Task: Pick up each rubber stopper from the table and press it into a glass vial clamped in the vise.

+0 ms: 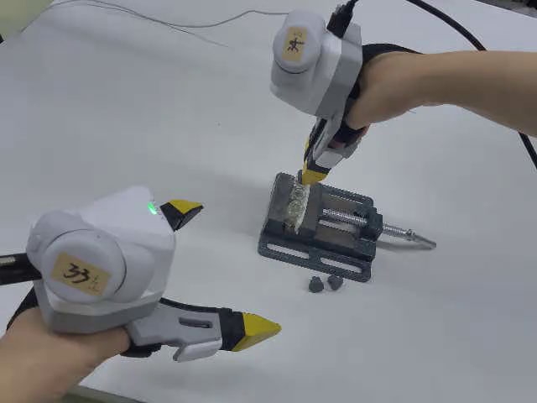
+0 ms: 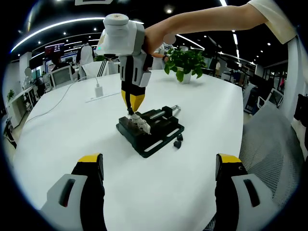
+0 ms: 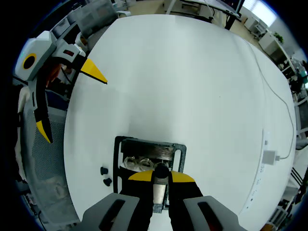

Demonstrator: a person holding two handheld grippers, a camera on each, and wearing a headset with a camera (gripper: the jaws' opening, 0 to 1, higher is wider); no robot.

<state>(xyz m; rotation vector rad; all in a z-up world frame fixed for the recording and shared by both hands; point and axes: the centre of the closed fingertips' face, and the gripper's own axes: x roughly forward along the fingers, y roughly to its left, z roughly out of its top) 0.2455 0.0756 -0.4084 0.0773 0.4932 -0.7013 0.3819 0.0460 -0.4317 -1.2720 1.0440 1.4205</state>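
A black vise [image 1: 285, 248] stands mid-table and clamps clear glass vials [image 1: 298, 201] in its jaws. My right gripper [image 1: 312, 175] points down onto the vials, shut on a dark rubber stopper [image 3: 161, 170] that sits between its yellow tips [image 3: 161, 177] just over the vials [image 3: 139, 163]. Two loose stoppers [image 1: 325, 284] lie on the table in front of the vise. My left gripper [image 1: 222, 269] hovers open at the near left with nothing between its fingers, its jaws [image 2: 159, 163] aimed at the vise [image 2: 154, 139] from a distance.
The vise's screw handle [image 1: 411, 235] sticks out to the right. A white charger with its cable [image 2: 98, 91] lies on the far side of the white table, near a potted plant [image 2: 185, 62]. The table's near edge [image 1: 101, 390] runs below my left gripper.
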